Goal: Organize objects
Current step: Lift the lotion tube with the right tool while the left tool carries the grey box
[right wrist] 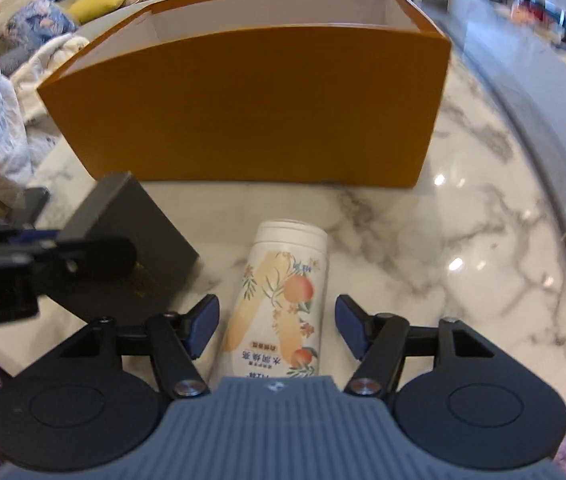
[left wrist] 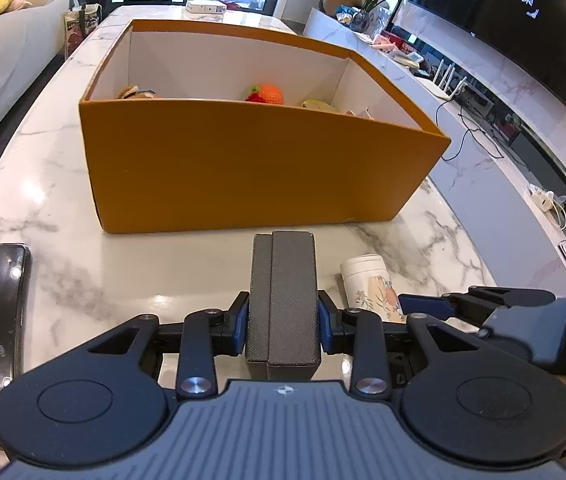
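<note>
Presently a dark grey textured rectangular box (left wrist: 283, 304) is clamped between the blue pads of the left gripper (left wrist: 283, 322), presumably for transfer to the open orange cardboard box (left wrist: 251, 160) on the white marble table (left wrist: 63, 208). The right gripper (right wrist: 277, 326) is spread around a white peach-printed canister (right wrist: 283, 300) lying flat, pads not touching.

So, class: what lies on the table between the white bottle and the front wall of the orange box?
Nothing. In the right wrist view, only bare marble table separates the white bottle from the orange box.
</note>
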Demonstrator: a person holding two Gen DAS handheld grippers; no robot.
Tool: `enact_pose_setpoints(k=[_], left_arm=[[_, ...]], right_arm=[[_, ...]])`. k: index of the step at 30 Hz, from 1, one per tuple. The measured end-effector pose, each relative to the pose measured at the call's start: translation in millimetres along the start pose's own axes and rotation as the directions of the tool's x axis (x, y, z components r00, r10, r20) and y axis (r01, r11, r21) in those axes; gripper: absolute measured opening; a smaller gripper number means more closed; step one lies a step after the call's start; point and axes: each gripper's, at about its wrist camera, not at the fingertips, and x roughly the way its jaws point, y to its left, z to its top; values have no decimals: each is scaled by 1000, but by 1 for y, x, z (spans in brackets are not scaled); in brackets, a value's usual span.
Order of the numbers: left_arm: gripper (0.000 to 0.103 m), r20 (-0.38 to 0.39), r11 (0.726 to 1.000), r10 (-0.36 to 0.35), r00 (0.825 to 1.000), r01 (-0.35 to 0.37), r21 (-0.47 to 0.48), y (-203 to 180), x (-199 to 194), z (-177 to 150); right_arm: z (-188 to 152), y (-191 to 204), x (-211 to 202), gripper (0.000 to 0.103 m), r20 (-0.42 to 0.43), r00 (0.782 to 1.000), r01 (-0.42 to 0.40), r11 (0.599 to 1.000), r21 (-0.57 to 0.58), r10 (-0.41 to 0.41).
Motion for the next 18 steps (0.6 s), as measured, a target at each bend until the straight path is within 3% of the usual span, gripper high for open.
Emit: enact_pose_setpoints(k=[5,18], left_arm=[[38,15,1000,-18,1000,18,-9,4,-2,2],[38,102,995,-100,990,101,-5,8,-39,20]], right_arm=[[0,4,-1,51,9,1000,26,1000,-18,-25],[17,-2,-49,50,112,989,-100,994,50,94]])
